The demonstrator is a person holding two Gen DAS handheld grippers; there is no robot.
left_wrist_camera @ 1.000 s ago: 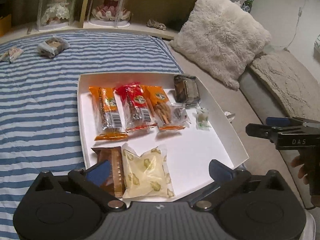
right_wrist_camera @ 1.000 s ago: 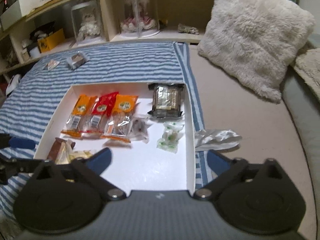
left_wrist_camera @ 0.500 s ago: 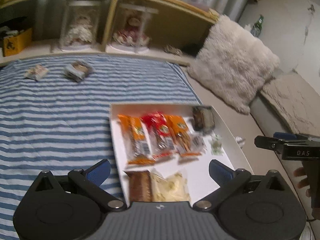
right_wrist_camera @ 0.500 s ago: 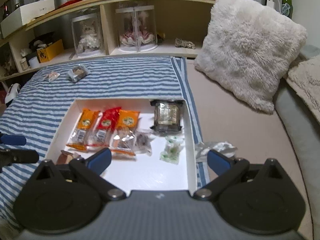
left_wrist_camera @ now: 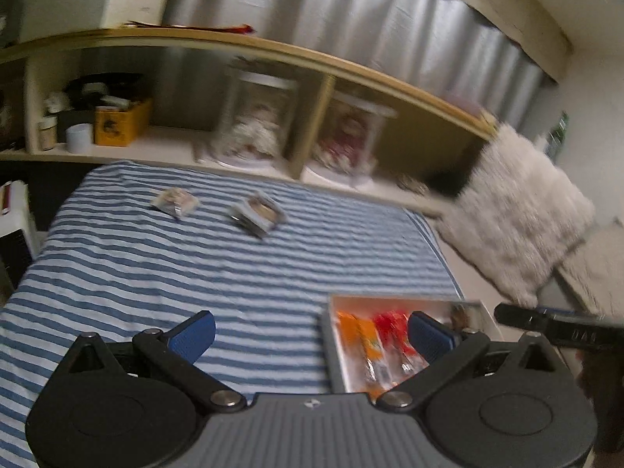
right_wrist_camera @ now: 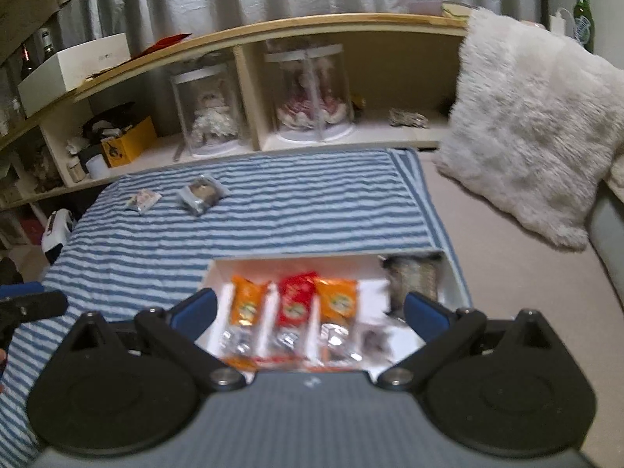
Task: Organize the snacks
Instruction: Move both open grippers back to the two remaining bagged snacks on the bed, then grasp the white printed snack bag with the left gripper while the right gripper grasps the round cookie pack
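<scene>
- Left gripper (left_wrist_camera: 310,333) and right gripper (right_wrist_camera: 308,310) hover wide open, holding nothing.
- Two clear-wrapped snack packets (right_wrist_camera: 201,194) lie far across the blue-striped blanket (right_wrist_camera: 273,210); the shallow white cardboard tray (right_wrist_camera: 218,273) is near.
- Blur obscures detail; probably best approached low, jaws straddling one packet.

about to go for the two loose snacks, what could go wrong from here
1. Both views are motion-blurred, so aim may be off on the small packet and the clear-wrapped snack.
2. They lie close together on the soft striped blanket; an open left hand-held gripper could push one or pinch cloth.
3. The white box is crowded near its front.
</scene>
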